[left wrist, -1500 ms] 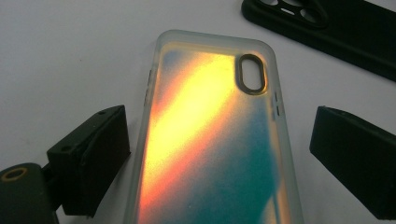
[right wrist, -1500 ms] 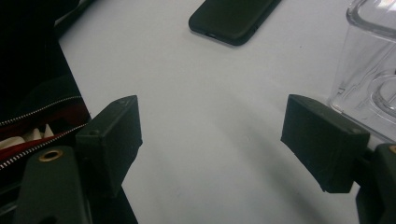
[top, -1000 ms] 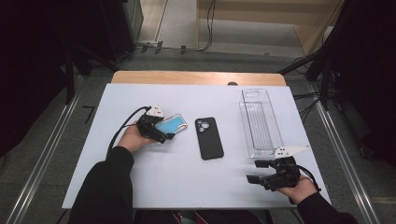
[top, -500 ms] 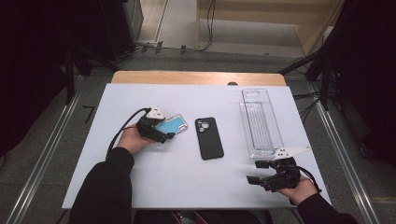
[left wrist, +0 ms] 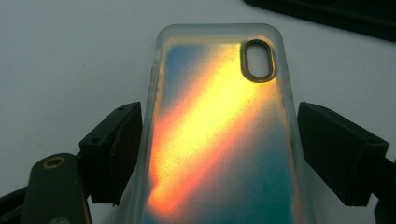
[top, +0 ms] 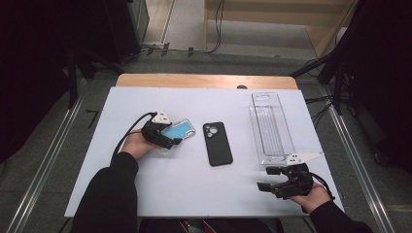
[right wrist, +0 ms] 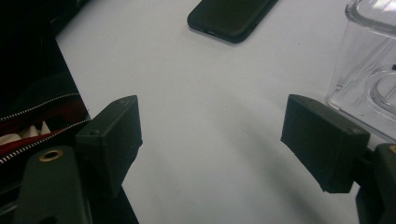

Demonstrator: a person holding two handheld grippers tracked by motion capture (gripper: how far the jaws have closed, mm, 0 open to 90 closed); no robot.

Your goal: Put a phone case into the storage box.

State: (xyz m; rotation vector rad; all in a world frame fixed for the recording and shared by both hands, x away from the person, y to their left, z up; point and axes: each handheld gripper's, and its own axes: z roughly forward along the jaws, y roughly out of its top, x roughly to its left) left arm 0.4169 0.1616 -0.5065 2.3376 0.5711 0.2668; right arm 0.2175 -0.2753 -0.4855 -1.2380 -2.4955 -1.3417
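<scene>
Iridescent phone case lies on the table, left of the black phone — the left gripper straddles it, jaws apart (small gaps). Right gripper gapes — empty.

A lab or studio recording bay: a white table fills the centre, dark curtains flank both sides, and cables trail across the floor at top.
</scene>
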